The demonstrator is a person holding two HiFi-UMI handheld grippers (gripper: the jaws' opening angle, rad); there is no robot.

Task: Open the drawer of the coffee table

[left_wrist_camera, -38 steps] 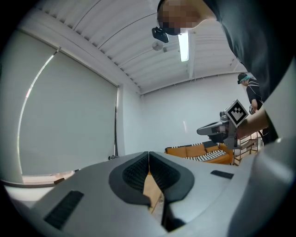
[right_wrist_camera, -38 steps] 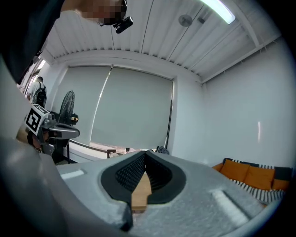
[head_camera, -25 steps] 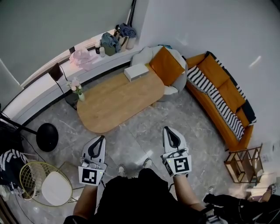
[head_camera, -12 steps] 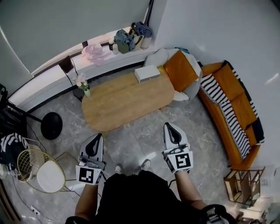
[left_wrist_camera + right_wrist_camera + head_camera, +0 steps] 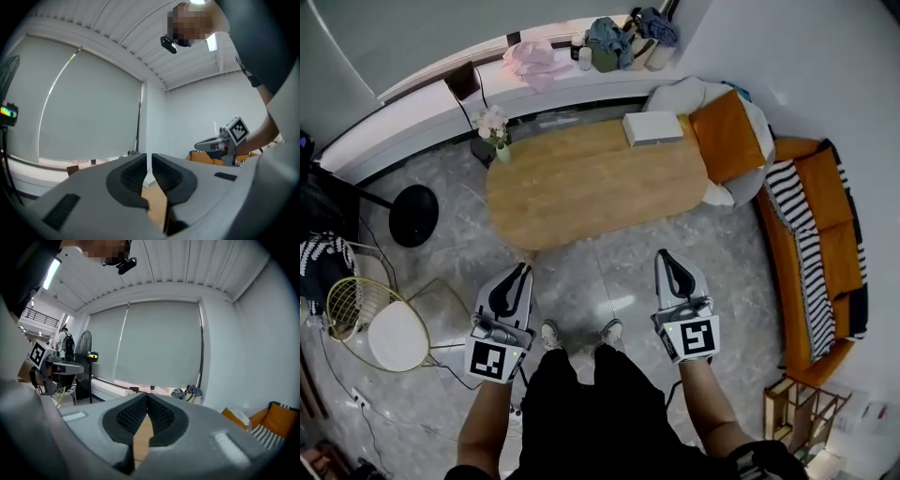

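The oval wooden coffee table (image 5: 600, 187) stands on the grey floor just ahead of the person's feet. No drawer shows from above. My left gripper (image 5: 523, 269) hangs level short of the table's near left edge, jaws shut with nothing between them. My right gripper (image 5: 666, 255) is held the same way near the table's right end, also shut and empty. In the left gripper view the left gripper (image 5: 147, 154) shows closed pads with a strip of the table's wood (image 5: 157, 206) below. The right gripper (image 5: 146, 394) likewise shows its pads meeting.
A white box (image 5: 652, 127) and a flower vase (image 5: 495, 127) sit at the table's far side. A white chair with an orange cushion (image 5: 727, 136) and an orange sofa (image 5: 811, 234) stand to the right. A black round base (image 5: 414, 215) and a wire chair (image 5: 394, 333) are at left.
The coffee table has come nearer and more central in the head view as the person stepped towards it. Both grippers have sunk a little and stayed shut.
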